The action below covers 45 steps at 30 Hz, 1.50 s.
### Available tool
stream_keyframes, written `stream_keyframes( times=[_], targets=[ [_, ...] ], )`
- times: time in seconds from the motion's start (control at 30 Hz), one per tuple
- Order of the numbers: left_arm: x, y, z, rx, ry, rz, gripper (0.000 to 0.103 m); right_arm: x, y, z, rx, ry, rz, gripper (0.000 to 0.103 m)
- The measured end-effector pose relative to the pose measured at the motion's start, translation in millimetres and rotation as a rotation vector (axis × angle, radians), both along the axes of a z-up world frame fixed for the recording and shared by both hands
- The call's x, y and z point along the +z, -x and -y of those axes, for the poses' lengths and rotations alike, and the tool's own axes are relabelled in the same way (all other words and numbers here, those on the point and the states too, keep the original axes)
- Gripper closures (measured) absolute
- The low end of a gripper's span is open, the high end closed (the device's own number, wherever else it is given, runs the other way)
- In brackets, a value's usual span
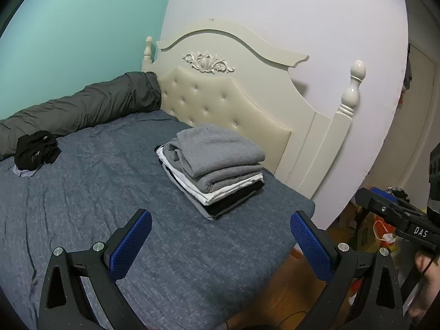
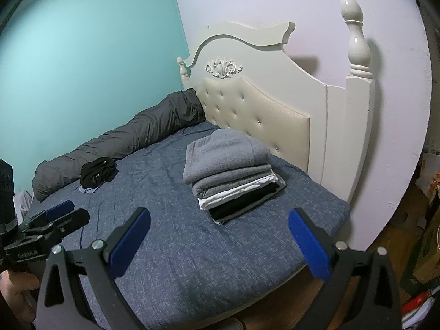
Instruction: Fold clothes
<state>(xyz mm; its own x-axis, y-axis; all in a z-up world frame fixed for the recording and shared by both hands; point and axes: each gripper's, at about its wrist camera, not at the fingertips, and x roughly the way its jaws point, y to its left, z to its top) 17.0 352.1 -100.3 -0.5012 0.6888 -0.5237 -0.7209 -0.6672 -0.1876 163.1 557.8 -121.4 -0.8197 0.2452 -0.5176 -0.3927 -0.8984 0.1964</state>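
Left gripper [image 1: 221, 227] and right gripper [image 2: 219, 225] both hover released and bare at the bottom of their frames, above the bed [image 1: 82, 192]. A folded stack [image 1: 211, 167] sits mid-frame by the headboard [image 1: 233, 104]; a crumpled black garment [image 1: 35, 151] lies at the left edge beside the grey roll [image 1: 82, 107]. If that garment is next, I judge it best to spread it flat, pinch two corners, and fold to the stack's footprint.

Both wrist views look from the bed's [image 1: 82, 192] near edge toward the headboard [image 1: 220, 96] — sharing the folded stack [image 1: 214, 165], perhaps equally near.
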Motion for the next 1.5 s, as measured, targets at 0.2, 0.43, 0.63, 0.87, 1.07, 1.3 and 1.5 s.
stream_keyframes(
  times=[0.2,0.43,0.63,0.87,1.07,1.3,1.5],
  targets=[
    [-0.8,-6.4,6.4,0.017,0.01,-0.006,0.0,-2.2,-3.9,6.7,0.002,-0.002,-0.003,0.002],
    [-1.6,-10.1,10.1,0.022,0.026,-0.013,0.0,-2.3,-5.7,9.6,0.003,-0.006,-0.012,0.002],
    [-1.0,-14.5,9.5,0.018,0.034,-0.023,0.0,-2.5,-4.8,11.7,0.007,-0.005,-0.014,0.002],
    [-1.0,-16.6,8.5,0.012,0.031,-0.03,0.0,-3.6,-4.9,11.8,0.006,-0.004,-0.012,0.002],
    [-2.1,-17.4,8.1,0.008,0.024,-0.033,0.0,-5.1,-5.9,11.8,0.001,-0.002,-0.008,0.002],
    [-3.3,-17.2,6.8,0.005,0.026,-0.028,0.001,-5.7,-4.9,10.0,-0.002,0.0,-0.008,0.002],
    [-4.3,-16.3,6.7,0.0,0.024,-0.026,0.001,-7.3,-6.6,9.4,-0.008,0.003,-0.006,0.002]
  ],
)
